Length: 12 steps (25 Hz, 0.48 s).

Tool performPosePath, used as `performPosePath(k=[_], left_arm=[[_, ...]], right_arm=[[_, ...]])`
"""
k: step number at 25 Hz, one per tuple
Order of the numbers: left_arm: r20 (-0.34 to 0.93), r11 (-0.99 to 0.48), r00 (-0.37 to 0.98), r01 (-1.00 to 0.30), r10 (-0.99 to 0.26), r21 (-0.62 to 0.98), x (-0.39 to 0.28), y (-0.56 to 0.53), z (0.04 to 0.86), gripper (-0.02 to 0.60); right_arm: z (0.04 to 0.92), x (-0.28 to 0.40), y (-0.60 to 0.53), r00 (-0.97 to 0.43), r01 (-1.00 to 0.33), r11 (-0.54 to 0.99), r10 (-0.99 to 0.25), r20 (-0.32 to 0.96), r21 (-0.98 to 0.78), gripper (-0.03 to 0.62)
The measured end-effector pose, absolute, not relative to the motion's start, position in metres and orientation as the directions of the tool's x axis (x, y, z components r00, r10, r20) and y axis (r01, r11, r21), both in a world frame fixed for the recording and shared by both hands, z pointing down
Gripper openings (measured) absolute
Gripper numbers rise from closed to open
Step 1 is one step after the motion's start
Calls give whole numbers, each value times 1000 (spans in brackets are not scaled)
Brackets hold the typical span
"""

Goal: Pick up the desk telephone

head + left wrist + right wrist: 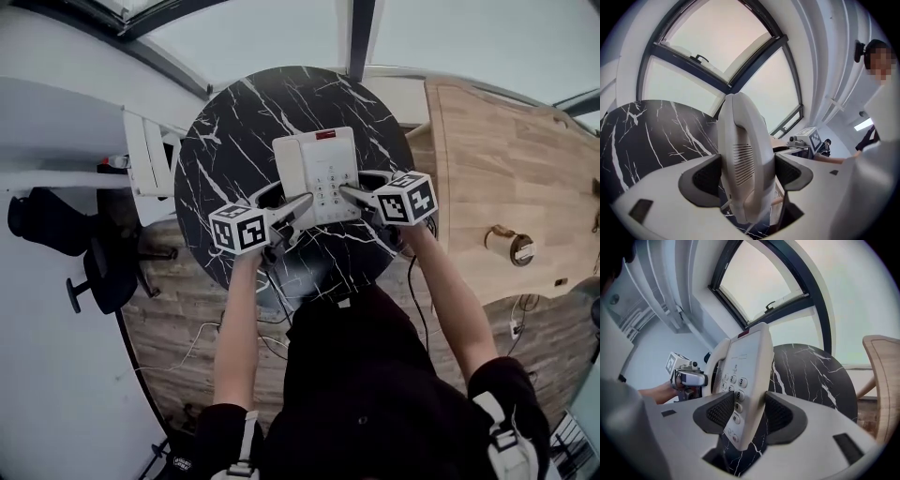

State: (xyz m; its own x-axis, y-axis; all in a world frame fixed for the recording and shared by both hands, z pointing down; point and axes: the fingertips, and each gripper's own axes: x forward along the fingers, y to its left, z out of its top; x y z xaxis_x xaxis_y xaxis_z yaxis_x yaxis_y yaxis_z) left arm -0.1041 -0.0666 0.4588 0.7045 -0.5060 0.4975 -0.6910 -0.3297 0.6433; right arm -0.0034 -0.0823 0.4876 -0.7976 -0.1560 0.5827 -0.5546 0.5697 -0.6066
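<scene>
The white desk telephone (319, 173) hangs above the round black marble table (234, 141), held between both grippers. My left gripper (302, 202) is shut on its handset side; in the left gripper view the ribbed handset (743, 154) fills the gap of the left gripper (746, 176), both pads pressing it. My right gripper (349, 193) is shut on the keypad side; in the right gripper view the telephone (745, 366) stands on edge in the right gripper (749, 414), number keys facing left. The left gripper (686, 376) shows beyond it.
A light wooden table (506, 159) with a small round object (511, 246) stands to the right. A black office chair (103, 267) and a white rack (150, 155) are at the left. Cables (272, 309) trail on the floor below the marble table.
</scene>
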Motion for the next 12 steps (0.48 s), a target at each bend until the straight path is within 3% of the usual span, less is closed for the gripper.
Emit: performPosePath(k=[12], left_arm=[[405, -503, 748, -657, -525, 562, -131, -69, 378, 371]], right_arm=[[404, -29, -82, -773, -608, 632, -335, 538, -481, 224]])
